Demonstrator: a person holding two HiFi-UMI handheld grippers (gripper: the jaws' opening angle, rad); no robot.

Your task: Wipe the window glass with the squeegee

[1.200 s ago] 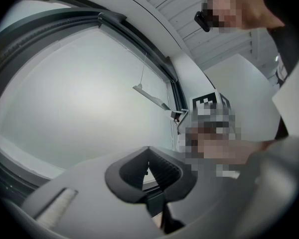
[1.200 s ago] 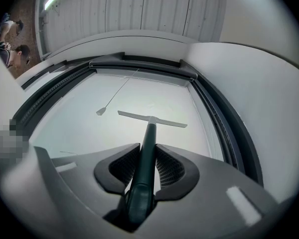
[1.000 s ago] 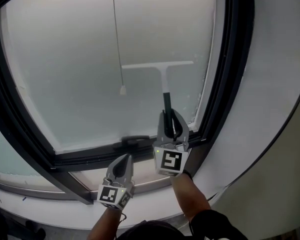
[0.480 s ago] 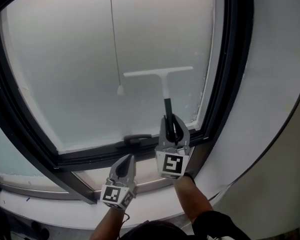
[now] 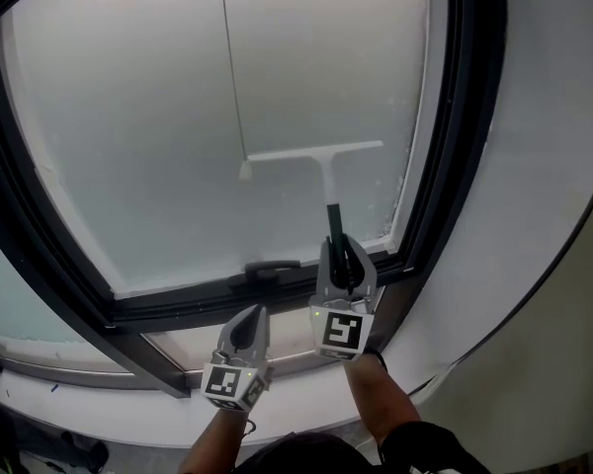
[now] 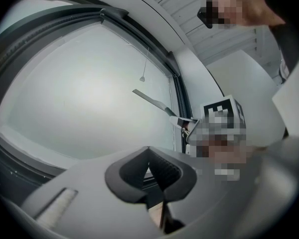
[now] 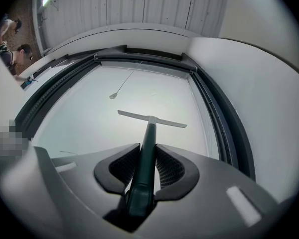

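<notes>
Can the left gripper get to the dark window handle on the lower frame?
Probably yes. The left gripper sits just below the dark window handle with nothing between them; the white-bladed squeegee in the right gripper stands aside. Left fingers are together, so open first.

Right gripper (image 5: 340, 247) clamped; left gripper (image 5: 251, 312) closed

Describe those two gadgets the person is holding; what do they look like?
Both the left gripper and right gripper are light grey plastic, tapering to two pointed jaws lined with dark ribbed pads. Each carries a white cube printed with black square markers. A dark sleeve shows on the right arm.
</notes>
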